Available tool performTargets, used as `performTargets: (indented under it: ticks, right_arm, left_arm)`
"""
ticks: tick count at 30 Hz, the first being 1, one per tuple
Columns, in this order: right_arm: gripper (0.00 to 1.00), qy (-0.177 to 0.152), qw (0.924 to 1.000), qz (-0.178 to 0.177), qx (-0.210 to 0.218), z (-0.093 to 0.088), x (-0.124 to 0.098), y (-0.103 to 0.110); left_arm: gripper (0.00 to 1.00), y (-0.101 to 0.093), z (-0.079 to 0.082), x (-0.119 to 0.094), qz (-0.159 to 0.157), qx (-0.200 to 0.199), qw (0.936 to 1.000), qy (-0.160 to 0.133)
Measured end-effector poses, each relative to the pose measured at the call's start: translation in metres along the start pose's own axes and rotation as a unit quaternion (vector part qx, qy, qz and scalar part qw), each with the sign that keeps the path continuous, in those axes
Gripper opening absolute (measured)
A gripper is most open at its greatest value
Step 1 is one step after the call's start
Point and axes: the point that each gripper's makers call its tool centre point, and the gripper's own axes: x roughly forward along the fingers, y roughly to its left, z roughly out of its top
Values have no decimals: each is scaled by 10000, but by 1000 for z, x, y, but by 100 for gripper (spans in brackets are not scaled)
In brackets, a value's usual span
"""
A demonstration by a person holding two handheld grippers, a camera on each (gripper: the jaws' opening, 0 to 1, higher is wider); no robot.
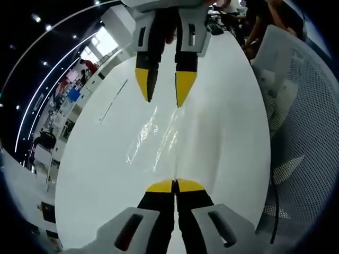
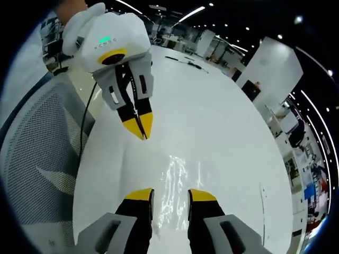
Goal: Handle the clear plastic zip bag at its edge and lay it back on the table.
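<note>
The clear plastic zip bag (image 1: 153, 138) lies on the white table (image 1: 222, 132), showing mostly as glare streaks. My left gripper (image 1: 175, 184) is shut, its yellow tips meeting at the bag's near edge, where a crease runs into them. In the right gripper view the bag (image 2: 174, 177) stretches from the left gripper (image 2: 141, 129), which comes down from the upper left, to my right gripper (image 2: 170, 197). The right gripper stands open with the bag's other end between its tips. From the left gripper view, the right gripper (image 1: 165, 90) hangs open at the bag's far end.
A grey mesh chair (image 1: 302, 132) stands against the table's side, also seen as the mesh chair (image 2: 37, 148), with a black cable (image 2: 85, 127) hanging beside it. A thin dark cord (image 2: 183, 61) lies far down the table. People (image 1: 254, 21) sit at the far end.
</note>
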Motion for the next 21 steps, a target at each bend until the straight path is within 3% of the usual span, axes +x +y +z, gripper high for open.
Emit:
performTargets:
  ticks: [21]
  right_arm:
    - [21,147,9990,400,110,-11,12,24]
  left_arm:
    - [0,-1,3,-2,12,62,10000,-53]
